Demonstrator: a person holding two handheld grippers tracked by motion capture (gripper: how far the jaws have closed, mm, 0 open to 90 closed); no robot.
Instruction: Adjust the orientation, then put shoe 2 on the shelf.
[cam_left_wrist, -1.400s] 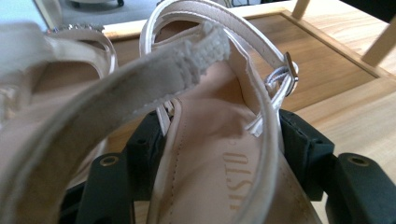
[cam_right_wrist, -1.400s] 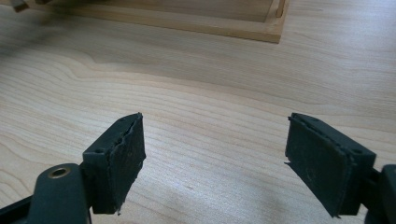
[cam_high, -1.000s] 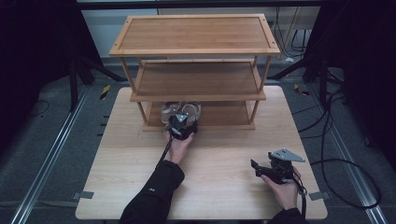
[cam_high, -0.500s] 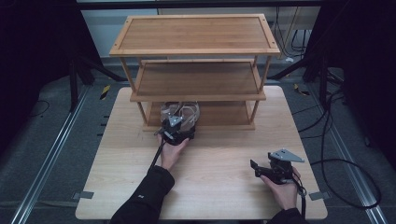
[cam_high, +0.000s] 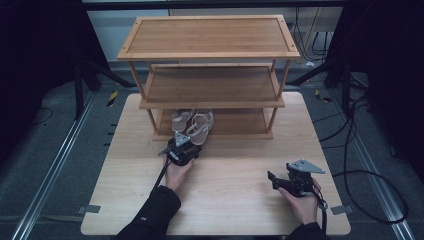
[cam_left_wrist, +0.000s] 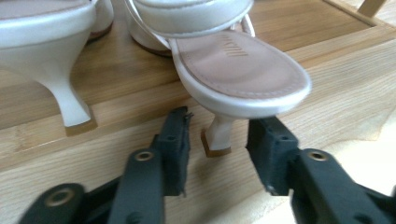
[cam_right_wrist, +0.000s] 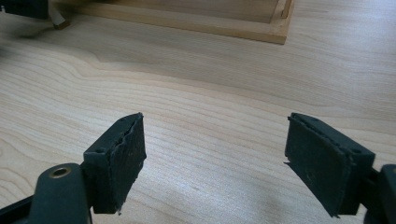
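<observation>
- The sandal (cam_left_wrist: 238, 65) has insole print too blurred to read.
- The left gripper (cam_left_wrist: 217, 140) has backed off, jaws apart around the heel.
- The right gripper (cam_right_wrist: 215, 163) rests wide open, empty.

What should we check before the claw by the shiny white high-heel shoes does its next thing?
1. Left gripper open: ok, jaws apart.
2. Thin heel of the right-hand white heeled sandal sits between the jaws: ok, a gap on each side.
3. Jaws touching the heel: not ok, neither touches it yet.
4. Other white sandal out of the way: ok, its heel stands left of the jaws.
5. Both sandals fully on the bamboo rack's bottom shelf: not ok, the heels hang over its front edge.
6. Right gripper free: ok, open above bare table.
</observation>
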